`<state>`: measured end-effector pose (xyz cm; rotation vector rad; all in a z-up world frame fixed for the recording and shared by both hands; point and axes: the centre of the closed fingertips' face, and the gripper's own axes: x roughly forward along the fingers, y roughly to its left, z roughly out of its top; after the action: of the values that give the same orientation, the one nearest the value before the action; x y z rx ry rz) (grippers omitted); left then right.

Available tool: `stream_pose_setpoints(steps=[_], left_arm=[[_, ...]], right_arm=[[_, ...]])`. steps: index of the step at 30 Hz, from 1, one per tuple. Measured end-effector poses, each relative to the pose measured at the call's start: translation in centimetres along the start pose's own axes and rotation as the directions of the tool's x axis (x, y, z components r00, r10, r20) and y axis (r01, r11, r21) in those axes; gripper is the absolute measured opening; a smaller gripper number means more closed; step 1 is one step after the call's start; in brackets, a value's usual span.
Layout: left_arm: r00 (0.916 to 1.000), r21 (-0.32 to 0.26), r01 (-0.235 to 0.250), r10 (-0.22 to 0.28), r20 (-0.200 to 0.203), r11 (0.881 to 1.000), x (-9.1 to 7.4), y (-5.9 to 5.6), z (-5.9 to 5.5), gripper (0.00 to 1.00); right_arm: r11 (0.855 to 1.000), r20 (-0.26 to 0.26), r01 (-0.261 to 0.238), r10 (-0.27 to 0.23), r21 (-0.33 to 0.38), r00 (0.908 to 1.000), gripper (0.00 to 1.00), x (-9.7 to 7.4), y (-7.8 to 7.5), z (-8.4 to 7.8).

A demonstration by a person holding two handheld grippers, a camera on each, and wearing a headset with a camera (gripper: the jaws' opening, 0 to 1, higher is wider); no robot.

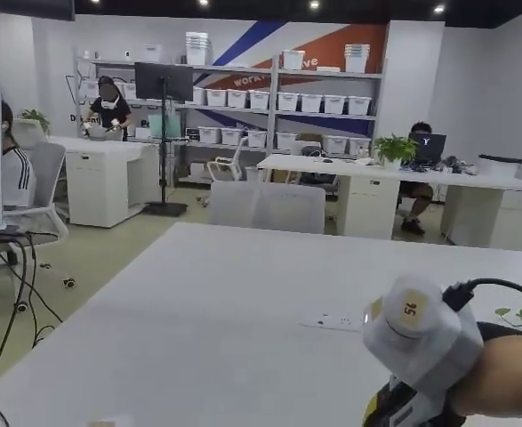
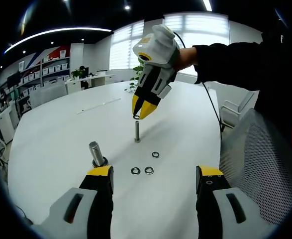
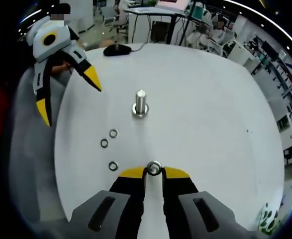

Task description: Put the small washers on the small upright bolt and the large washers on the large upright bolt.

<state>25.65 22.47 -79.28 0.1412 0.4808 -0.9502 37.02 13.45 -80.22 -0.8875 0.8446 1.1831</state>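
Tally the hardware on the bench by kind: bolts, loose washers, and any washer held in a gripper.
Upright bolts: 2 (large bolt, small bolt)
loose washers on the table: 3
held washer, in the right gripper above the small bolt: 1
Total: 6

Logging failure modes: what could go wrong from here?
The right hand-held gripper pinches a washer just over the thin small bolt; released off-centre, it could miss and roll. The head view points away from the work, so aiming may be poor. Three loose washers lie close and could get knocked.
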Motion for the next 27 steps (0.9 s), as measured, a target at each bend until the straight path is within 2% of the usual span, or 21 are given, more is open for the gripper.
stream_pose_setpoints(steps=[6, 27], left_arm=[[1.0000, -0.005, 0.000, 0.000, -0.002, 1.000, 0.1, 0.1, -0.1, 0.66], [1.0000, -0.010, 0.000, 0.000, -0.006, 1.000, 0.1, 0.3, -0.1, 0.66]], right_arm=[[1.000, -0.013, -0.008, 0.008, 0.007, 0.9999, 0.14, 0.4, -0.1, -0.6], [0.999, -0.010, -0.028, 0.029, 0.036, 0.9995, 0.14, 1.9, -0.3, -1.3]])
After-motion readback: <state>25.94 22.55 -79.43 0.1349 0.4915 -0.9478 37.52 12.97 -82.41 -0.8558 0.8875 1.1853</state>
